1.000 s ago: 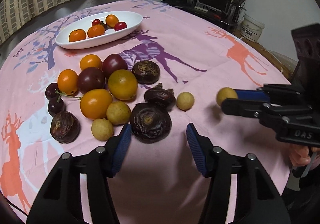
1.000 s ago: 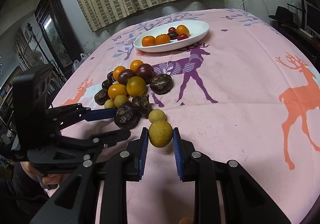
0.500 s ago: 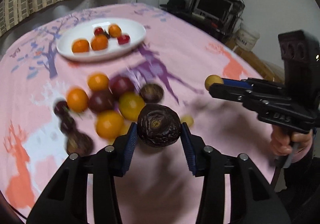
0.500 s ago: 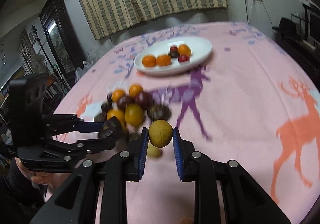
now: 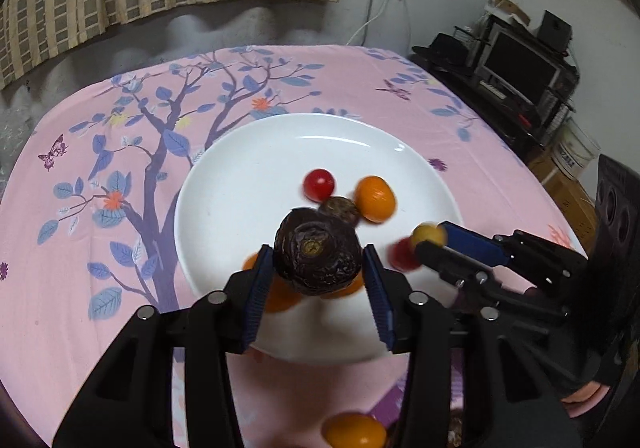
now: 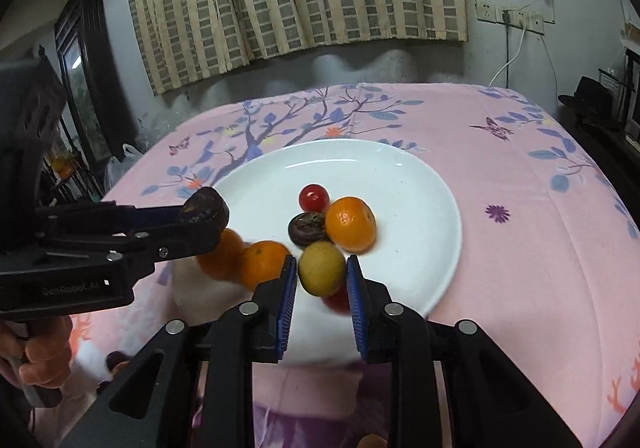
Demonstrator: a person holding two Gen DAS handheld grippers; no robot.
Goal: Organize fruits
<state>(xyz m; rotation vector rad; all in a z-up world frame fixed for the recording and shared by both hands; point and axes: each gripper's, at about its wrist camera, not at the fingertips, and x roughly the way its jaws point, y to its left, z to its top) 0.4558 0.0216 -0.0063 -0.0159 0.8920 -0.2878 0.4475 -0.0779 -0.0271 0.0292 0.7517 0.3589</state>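
Both grippers are hovering above the white plate [image 5: 248, 175]: the left gripper [image 5: 318, 274] is gripping a dark wrinkled fruit [image 5: 318, 252], the right gripper [image 6: 322, 280] a yellow fruit [image 6: 322, 268].

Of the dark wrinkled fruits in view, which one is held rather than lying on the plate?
The larger dark fruit, clamped in the left tongs above the white plate; the smaller one rests between the cherry tomato and orange.

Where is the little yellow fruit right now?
The yellow fruit sits between the right gripper's fingers, held over the white plate's near side, beside an orange.
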